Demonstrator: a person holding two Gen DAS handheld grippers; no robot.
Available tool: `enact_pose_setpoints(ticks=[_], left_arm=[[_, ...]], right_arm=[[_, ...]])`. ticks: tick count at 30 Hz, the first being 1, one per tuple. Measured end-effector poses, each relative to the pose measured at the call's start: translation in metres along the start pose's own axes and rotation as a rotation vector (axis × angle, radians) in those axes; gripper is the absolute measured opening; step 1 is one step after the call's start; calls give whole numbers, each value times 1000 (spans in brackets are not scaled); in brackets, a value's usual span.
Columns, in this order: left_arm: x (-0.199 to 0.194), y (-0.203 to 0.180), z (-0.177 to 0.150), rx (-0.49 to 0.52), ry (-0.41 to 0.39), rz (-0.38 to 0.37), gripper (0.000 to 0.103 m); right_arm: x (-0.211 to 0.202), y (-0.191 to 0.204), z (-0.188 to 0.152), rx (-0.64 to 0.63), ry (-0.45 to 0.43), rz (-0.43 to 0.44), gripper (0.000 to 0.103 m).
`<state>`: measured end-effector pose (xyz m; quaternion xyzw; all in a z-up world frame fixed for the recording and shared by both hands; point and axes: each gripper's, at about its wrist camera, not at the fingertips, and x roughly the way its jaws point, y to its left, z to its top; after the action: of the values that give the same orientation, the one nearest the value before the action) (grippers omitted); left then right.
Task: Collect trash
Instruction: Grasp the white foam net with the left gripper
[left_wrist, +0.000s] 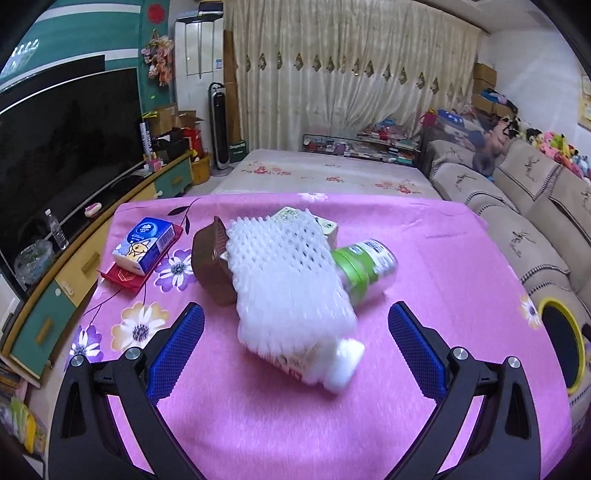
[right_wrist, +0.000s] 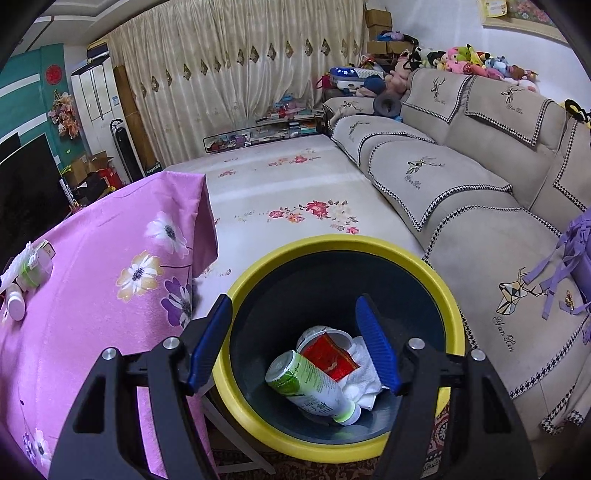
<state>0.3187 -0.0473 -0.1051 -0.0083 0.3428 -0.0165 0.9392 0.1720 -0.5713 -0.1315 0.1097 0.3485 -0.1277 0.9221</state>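
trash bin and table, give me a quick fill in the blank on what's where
1. The trash bin has a ____ rim.
2. The green-labelled bottle lies inside the ____.
3. The bottle in white foam netting lies on the ____ tablecloth.
4. The right gripper hangs over the bin with its jaws ____.

Missing words: yellow; bin; pink; open
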Motion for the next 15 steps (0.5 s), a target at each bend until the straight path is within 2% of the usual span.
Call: enact_pose_setpoints(ticks=[10, 13, 15], left_arm=[[19, 1, 3, 5, 8, 16, 96], [20, 4, 3, 7, 7, 8, 83], [23, 5, 3, 6, 15, -6, 70]], right_arm=[[5, 4, 1, -4, 7, 14, 66], [7, 6, 1, -5, 11, 18, 66], [7, 6, 0, -7, 13, 19, 66]])
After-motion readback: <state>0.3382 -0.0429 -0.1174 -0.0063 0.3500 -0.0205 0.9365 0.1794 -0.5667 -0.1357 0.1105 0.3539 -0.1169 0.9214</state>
